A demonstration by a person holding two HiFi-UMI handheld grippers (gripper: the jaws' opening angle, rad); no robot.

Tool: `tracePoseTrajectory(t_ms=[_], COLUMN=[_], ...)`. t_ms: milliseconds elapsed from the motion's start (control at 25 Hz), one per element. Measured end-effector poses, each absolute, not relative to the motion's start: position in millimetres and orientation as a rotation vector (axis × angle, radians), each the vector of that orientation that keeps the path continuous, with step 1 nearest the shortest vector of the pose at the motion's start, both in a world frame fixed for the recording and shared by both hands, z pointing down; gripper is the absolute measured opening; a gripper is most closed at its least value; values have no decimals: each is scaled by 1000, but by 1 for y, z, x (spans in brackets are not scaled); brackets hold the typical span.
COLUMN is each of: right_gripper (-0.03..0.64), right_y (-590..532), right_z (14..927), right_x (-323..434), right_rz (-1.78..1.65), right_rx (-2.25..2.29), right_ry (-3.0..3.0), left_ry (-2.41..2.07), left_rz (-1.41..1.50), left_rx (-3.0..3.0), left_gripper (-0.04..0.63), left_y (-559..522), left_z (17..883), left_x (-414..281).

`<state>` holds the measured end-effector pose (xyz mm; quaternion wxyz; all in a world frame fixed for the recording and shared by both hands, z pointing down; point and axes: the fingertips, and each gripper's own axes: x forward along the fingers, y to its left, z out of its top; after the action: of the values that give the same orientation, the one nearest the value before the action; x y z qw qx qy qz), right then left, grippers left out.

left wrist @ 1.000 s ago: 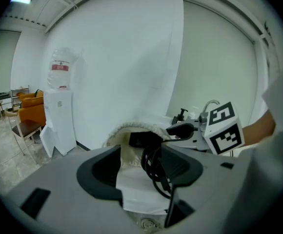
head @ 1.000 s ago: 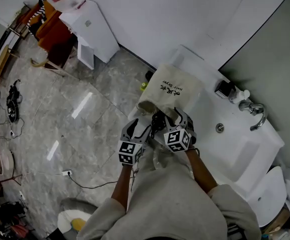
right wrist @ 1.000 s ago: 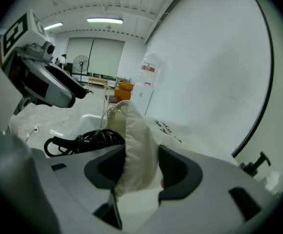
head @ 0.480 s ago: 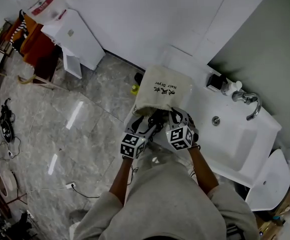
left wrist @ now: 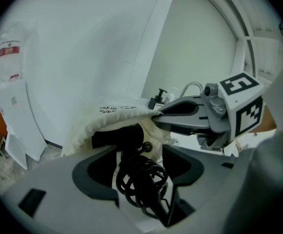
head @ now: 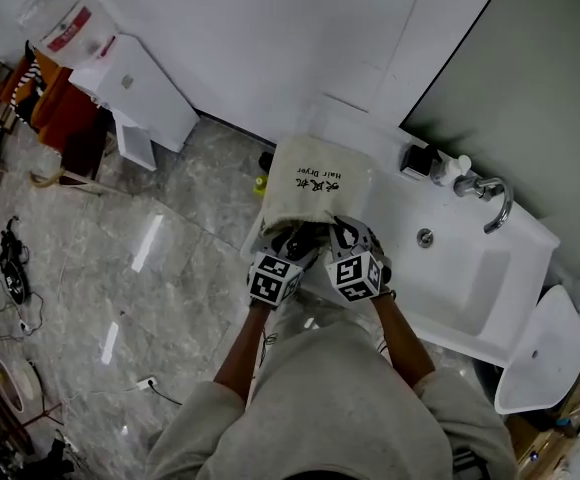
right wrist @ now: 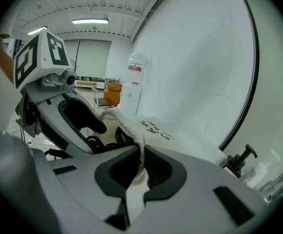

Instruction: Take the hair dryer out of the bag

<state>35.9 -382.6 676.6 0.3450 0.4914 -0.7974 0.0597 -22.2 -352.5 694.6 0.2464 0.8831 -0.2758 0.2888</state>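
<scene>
Jaws, right: the right gripper (right wrist: 140, 155) has just been closing and now sits pressed together on the rolled hem of the cream cloth bag (right wrist: 156, 130), with the fabric pinched between its pads.
Jaws, left: the left gripper (left wrist: 140, 149) is spread and aimed into the bag's mouth. The black coiled cord (left wrist: 141, 177) lies between the pads, but they do not press on it.
Dryer's place: the black hair dryer (left wrist: 117, 136) is inside the bag, its dark body showing just within the open mouth and its cord spilling out toward the person.
Bag's place: it lies on its side at the left end of the white washbasin (head: 470, 288), close to the front edge, mouth toward the person.
Bag, handling: probably soft, limp and light. It will likely slide or bunch up unless the hem is kept pinned.
Dryer, handling: likely a rigid plastic shell, much heavier than the cloth around it. It looks smooth enough to slip in a shallow pinch.
Cord, handling: springy and loose. Pulling on it would probably only stretch the coil and strain the joint.
Where to grip: reach past the cord and close on the dryer's body or handle, whichever shows narrower.
Risk: the dryer could catch on the gathered hem and drag the bag off the edge.
</scene>
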Motion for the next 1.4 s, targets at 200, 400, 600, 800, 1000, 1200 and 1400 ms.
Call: tracePoseTrajectory(t_ms=[200,400,600,800,1000,1200,1400], right_gripper=[21,21,21,21,21,21,20], right_y=[-382,-380,-379,-377,-378,-376,-374], right_z=[675,673,673,673,671,672,675], right_x=[37,38,39,40,41,40,42], right_rz=[155,156,156,154,157,160,179], right_rx=[1270,1268,1262,1255,1254,1235,1224], right_ry=[-2082,-2091,-2099,-2106,-2114,-2125,-2133], left_ry=[-752,-696,-712,-735,-768,-775,-732], left_rz=[878,1035,1107,1111,1114,1060,1031], left_rx=[2402,2384,2332,2287,2266,2184,2133], left_gripper=[275,284,288,290,289,288,293], left_y=[-359,-360,-365,-368,-371,-366,-365], left_z=[703,718,729,739,744,745,756], left_x=[-12,-5,3,2,2,1,9])
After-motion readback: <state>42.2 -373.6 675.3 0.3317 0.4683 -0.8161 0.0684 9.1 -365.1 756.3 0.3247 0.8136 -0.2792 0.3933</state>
